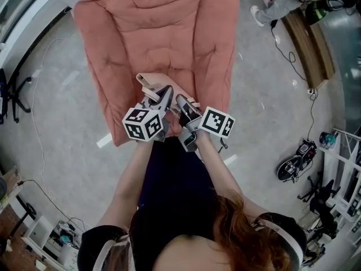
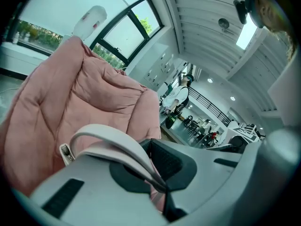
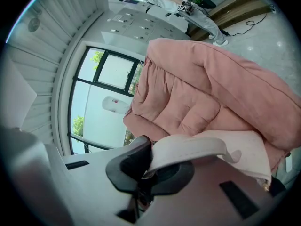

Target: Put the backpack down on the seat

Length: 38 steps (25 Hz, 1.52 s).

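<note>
**Backpack hangs from 2 closed grippers over the pink seat**

Closest to the head camera are the person's 2 forearms, reaching forward side by side. Each hand carries a gripper whose marker cube faces up. The left gripper (image 1: 165, 95) and the right gripper (image 1: 182, 103) point ahead and slightly down, their tips near each other.

In the left gripper view, the left gripper (image 2: 149, 149) has its jaws clamped together on a pale strap (image 2: 110, 142) that loops up and out from between the dark pads. A small buckle (image 2: 65, 151) sits at the strap's far end. In the right gripper view, the right gripper (image 3: 145, 166) is likewise closed on a pale strap (image 3: 197, 150), which arches away to the right toward the backpack's cream body.

Just beyond the jaws, the backpack (image 1: 156, 83) is held by these 2 straps over the front middle of the seat (image 1: 113, 33). The views do not show whether its base touches the cushion.

The seat is a quilted pink lounge cushion that spreads away from the person and stands on a grey floor (image 1: 67, 129).

Farther off, at the upper right, a wooden bench (image 1: 309, 41) runs along the floor, with a person's grey-clad legs (image 1: 276, 3) beside it and a black cable (image 1: 285, 49) trailing near it. Large windows (image 3: 115, 72) fill the wall behind the seat.
</note>
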{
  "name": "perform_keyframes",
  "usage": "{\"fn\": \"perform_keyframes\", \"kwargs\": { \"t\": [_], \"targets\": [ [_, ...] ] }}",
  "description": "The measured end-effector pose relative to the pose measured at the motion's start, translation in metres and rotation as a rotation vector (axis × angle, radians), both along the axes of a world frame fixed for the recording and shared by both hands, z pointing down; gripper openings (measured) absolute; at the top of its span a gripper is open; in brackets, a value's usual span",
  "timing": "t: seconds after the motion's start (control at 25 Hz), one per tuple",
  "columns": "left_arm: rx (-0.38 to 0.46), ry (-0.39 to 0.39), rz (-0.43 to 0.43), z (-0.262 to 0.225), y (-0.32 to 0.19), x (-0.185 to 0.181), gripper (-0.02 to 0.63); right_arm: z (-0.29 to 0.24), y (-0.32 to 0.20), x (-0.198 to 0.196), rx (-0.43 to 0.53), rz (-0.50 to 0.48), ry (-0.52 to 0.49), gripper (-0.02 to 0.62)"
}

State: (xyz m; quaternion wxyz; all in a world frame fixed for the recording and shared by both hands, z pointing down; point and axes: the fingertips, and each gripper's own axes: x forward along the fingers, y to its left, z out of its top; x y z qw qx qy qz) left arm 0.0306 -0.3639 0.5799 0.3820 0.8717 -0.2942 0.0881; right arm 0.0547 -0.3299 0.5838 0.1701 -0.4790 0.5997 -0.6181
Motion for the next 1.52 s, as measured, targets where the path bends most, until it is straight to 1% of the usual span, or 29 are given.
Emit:
{"fn": "perform_keyframes", "kwargs": {
  "t": [0.48,0.68,0.88,1.24,1.52],
  "targets": [
    [-0.010,-0.039,-0.059,0.010,0.031,-0.033,0.020,0.007,0.028,-0.029,-0.019,-0.060,-0.022,0.034],
    [-0.034,-0.047,-0.086,0.018,0.044,-0.045,0.020,0.013,0.041,-0.040,-0.031,-0.082,-0.032,0.034],
    [-0.055,-0.038,-0.112,0.021,0.056,-0.054,0.020,0.016,0.054,-0.047,-0.048,-0.086,-0.056,0.034],
    [-0.083,-0.066,-0.146,0.033,0.077,-0.073,0.020,0.025,0.077,-0.061,-0.072,-0.100,-0.113,0.034],
    [-0.136,-0.077,-0.179,0.049,0.098,-0.083,0.020,0.041,0.101,-0.067,-0.128,-0.079,-0.175,0.035]
  ]
}}
